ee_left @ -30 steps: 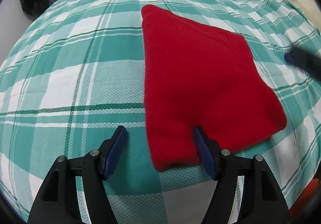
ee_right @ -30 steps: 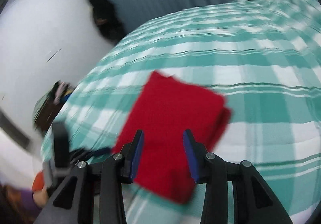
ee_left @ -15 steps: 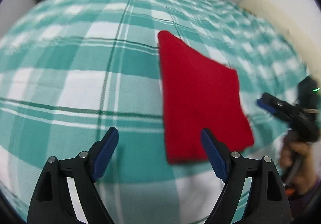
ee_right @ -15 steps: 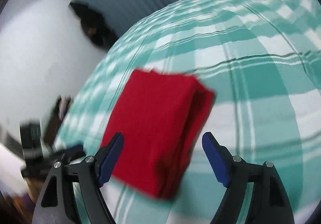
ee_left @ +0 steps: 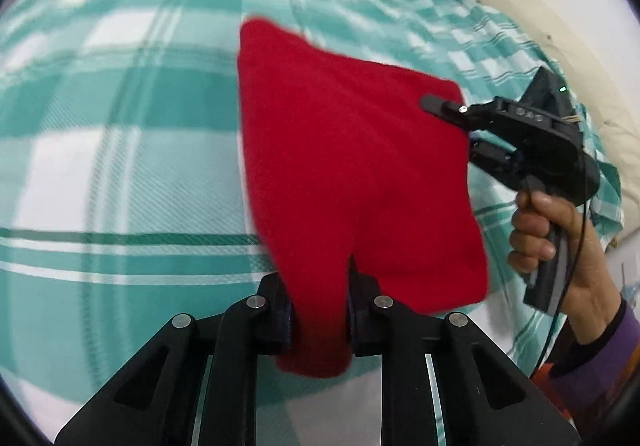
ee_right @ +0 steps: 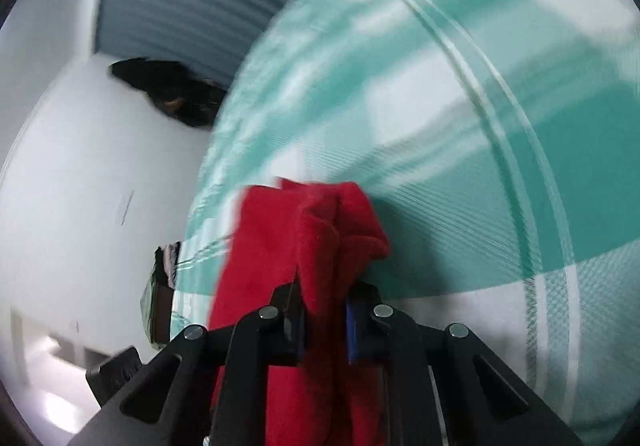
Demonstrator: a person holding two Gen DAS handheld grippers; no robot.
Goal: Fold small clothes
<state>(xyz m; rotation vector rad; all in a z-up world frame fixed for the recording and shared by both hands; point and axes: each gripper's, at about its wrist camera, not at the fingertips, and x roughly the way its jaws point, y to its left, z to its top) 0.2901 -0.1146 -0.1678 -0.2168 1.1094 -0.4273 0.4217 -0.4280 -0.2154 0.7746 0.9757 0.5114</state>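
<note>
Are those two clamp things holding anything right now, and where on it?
Both hold the red cloth. The left gripper pinches its near edge; the right gripper pinches a bunched far corner.

open plaid bedspread (ee_left: 120,174) left of the red cloth (ee_left: 352,174); wall (ee_right: 80,174) beyond its edge

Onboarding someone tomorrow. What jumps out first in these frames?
The red cloth, bright against the green plaid sheet, fills the middle of the left view. Both grippers are shut on it: the left gripper pinches its near edge, and the right gripper clamps a bunched corner. The right hand on the handle shows at the left view's right edge.
</note>
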